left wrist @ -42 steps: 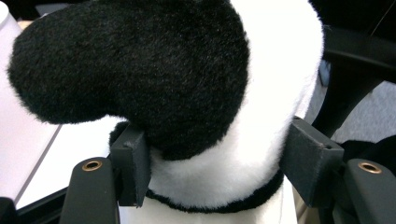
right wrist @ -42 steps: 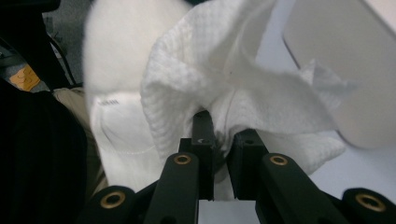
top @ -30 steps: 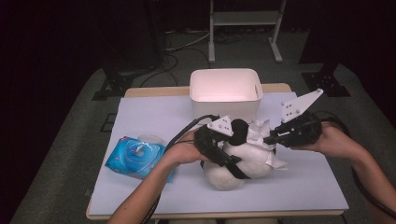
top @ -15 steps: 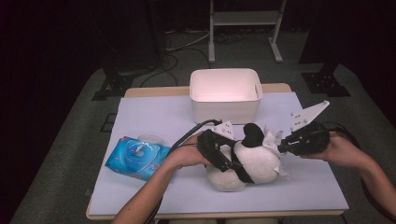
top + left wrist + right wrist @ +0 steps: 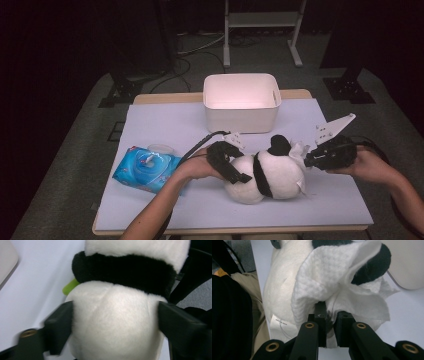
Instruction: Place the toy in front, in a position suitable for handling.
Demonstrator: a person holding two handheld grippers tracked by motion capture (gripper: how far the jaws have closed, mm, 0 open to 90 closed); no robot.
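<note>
Toy: black-and-white plush panda (image 5: pixel 272 172) lying on table, before white bin (image 5: pixel 241 102).
Left gripper (image 5: pixel 115 322): jaws, just opening, flank its body.
Right gripper (image 5: pixel 329 322): pinching white wipe (image 5: pixel 329 282).
Advice: steady toy, wipe gently.

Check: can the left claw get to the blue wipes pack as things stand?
Probably yes. The wipes pack lies just beside the left claw with bare table mat between, but that claw is around the plush panda.
</note>
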